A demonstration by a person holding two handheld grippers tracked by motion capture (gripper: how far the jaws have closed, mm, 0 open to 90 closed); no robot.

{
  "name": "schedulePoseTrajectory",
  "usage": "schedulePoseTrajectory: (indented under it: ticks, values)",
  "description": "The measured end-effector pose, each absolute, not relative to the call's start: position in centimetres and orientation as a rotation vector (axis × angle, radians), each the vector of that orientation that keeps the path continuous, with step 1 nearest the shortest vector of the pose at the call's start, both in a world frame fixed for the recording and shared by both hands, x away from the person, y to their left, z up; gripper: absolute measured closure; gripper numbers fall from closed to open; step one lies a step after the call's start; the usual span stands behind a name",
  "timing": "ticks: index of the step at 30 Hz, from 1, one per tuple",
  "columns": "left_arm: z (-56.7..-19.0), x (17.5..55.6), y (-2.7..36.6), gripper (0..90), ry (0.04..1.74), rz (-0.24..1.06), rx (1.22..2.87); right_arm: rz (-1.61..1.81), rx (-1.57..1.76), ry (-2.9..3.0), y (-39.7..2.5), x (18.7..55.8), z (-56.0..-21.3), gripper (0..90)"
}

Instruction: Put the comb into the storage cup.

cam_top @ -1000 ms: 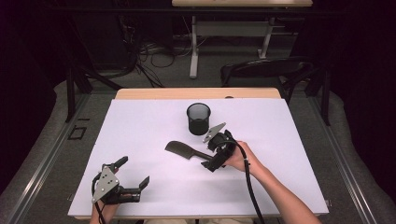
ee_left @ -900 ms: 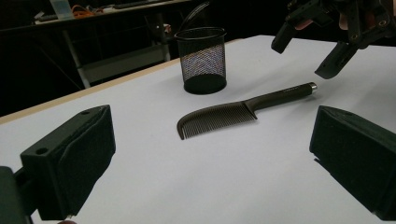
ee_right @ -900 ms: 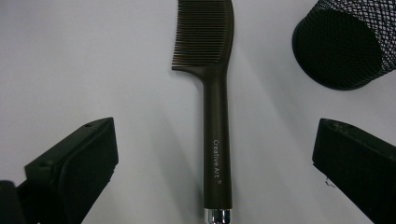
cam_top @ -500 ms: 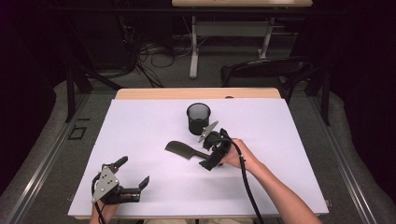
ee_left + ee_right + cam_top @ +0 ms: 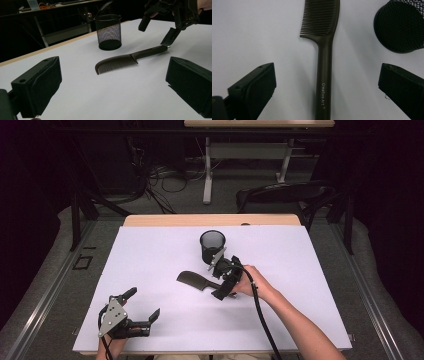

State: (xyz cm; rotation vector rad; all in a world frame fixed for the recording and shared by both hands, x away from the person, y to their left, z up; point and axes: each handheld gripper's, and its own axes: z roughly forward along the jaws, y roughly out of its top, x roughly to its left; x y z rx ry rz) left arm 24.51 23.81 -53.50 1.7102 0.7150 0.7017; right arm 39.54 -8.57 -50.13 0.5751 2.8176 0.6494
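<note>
My right gripper (image 5: 325,82) has its jaws wide open straddling the comb (image 5: 324,50) handle, so I'd center, drop lower, then squeeze; mesh cup (image 5: 399,27) sits at 2 o'clock.

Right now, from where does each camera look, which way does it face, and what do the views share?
High view: above the person's side, facing forward and down on the white table; both forearms, left claw, right claw.
Left gripper view: low by the table, facing comb and mesh cup; own jaws apart.
Right gripper view: looking down over the comb handle; own jaws apart.
Shared: comb and cup.
</note>
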Motion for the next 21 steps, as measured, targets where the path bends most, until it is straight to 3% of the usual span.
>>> schedulePoseTrajectory:
  ticks: [11,21]
  values:
    - [-53.50,24.54,23.81,0.3,0.712,0.704,1.713,0.598,0.564,2.847,-8.22,39.80,-50.48,4.6]
    - [-53.52,24.54,23.82,0.3,0.715,0.704,1.709,0.504,0.575,2.882,-8.08,39.94,-50.86,23.5]
